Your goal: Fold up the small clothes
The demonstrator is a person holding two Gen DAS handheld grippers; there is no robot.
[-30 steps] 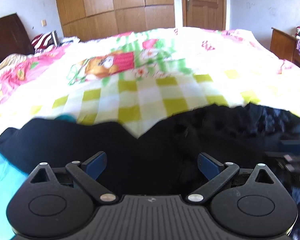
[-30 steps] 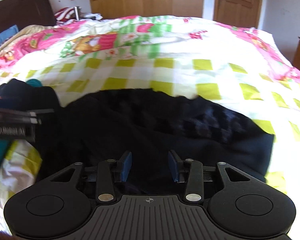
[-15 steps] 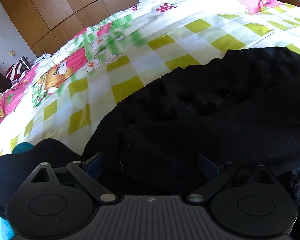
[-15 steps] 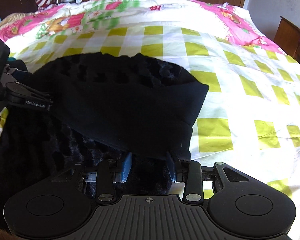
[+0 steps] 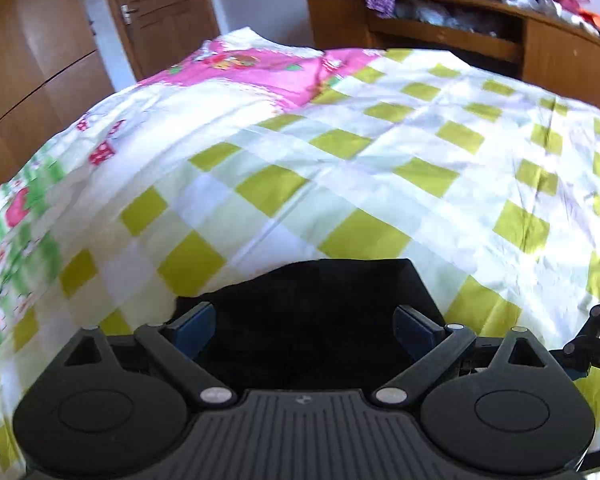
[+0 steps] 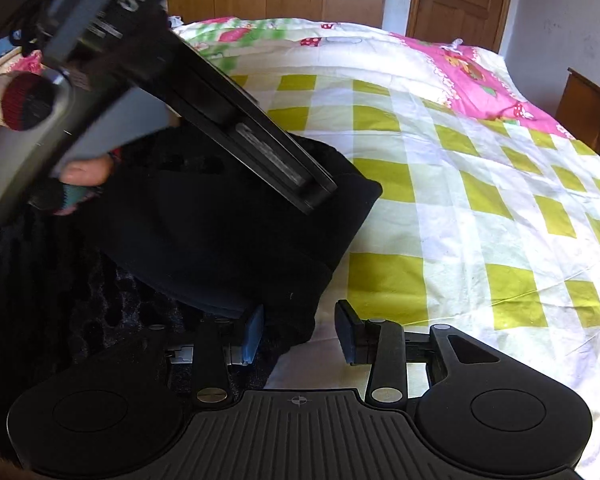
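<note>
One black garment (image 6: 228, 236), folded over itself on the checked bedspread (image 6: 480, 184), its right edge ending mid-bed. Two grippers. Left gripper (image 5: 306, 326): jaws spread wide, black cloth lying between them, nothing clamped. Right gripper (image 6: 300, 334): jaws parted at the garment's near corner, gripping nothing. Bare bedspread to the right and beyond, up to a wooden dresser (image 5: 500, 40).

Little can be read. In the right wrist view, the left hand-held gripper (image 6: 320, 196) crosses the upper left, and its dark body bears white lettering of which only a large "S" is clear; the rest is blurred. A pale label strip farther along the same body is too smeared to read.
</note>
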